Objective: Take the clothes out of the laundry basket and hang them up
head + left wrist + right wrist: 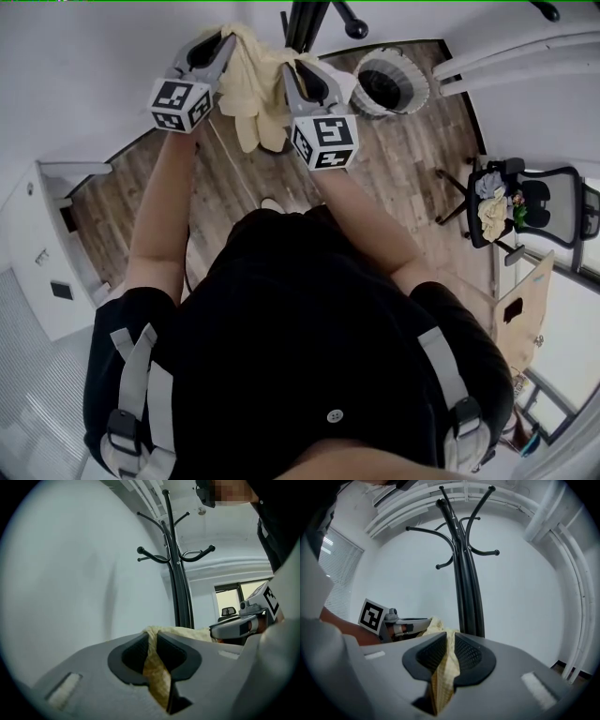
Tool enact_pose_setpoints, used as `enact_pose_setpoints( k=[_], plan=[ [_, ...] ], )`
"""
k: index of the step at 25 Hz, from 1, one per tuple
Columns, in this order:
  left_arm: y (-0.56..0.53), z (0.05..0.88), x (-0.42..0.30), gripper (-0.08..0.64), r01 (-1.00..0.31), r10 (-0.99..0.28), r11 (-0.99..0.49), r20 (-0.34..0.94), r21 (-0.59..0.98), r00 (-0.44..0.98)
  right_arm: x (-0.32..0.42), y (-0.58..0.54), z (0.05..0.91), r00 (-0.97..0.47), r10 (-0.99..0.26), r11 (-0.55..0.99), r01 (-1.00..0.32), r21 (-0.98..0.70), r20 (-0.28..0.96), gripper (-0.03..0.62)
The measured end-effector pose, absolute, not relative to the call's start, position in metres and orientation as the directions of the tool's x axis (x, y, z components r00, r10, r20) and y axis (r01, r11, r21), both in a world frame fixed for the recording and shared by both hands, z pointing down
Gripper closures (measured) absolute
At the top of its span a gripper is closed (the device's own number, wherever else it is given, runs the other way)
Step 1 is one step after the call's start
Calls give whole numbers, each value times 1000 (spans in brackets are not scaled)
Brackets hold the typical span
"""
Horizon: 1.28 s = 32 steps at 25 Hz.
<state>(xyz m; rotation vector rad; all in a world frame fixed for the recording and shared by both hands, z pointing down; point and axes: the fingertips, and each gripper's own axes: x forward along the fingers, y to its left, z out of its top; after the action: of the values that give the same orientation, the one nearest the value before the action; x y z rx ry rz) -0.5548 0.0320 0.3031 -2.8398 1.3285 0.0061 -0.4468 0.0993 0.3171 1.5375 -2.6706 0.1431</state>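
no readable text, labels, numbers anywhere

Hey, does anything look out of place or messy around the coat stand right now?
Nothing spilled or damaged. Both the left gripper and right gripper pinch the cream garment before the coat stand. Only oddity: clothes heaped on the office chair, not in the laundry basket.

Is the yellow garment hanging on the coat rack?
No, the left tongs and right tongs pinch the yellow garment, short of the coat rack.
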Motion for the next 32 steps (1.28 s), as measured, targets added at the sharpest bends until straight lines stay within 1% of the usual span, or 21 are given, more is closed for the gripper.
enact_pose_setpoints(
  k=[9,12,14,16,18,20,25,27,32],
  plan=[
    [16,355,-573,483,-812,-804,-581,115,61,583,-458,88,349,-496,-849,500,-866,-23,184,517],
    [14,370,-574,479,-820,-805,-569,155,71,572,-461,84,362,-500,-836,506,-862,-35,226,503],
    [14,377,-575,470,-820,-804,-566,163,84,572,-462,84,367,-511,-826,515,-856,-50,239,480],
    [17,377,-576,449,-813,-799,-573,148,100,582,-464,86,368,-528,-816,529,-846,-64,236,443],
    [20,375,-576,396,-797,-786,-593,131,114,604,-465,87,366,-538,-811,538,-840,-69,228,392],
    [22,374,-573,350,-781,-771,-613,129,117,624,-463,88,364,-534,-819,533,-844,-64,212,366],
    [28,375,-574,282,-791,-779,-600,135,121,612,-458,93,360,-521,-831,518,-852,-71,192,297],
    [31,373,-575,270,-797,-787,-592,129,120,604,-455,95,357,-521,-835,517,-853,-70,179,282],
    [41,357,-579,265,-811,-807,-573,93,121,584,-447,102,340,-530,-836,523,-848,-85,139,256]
  ],
)
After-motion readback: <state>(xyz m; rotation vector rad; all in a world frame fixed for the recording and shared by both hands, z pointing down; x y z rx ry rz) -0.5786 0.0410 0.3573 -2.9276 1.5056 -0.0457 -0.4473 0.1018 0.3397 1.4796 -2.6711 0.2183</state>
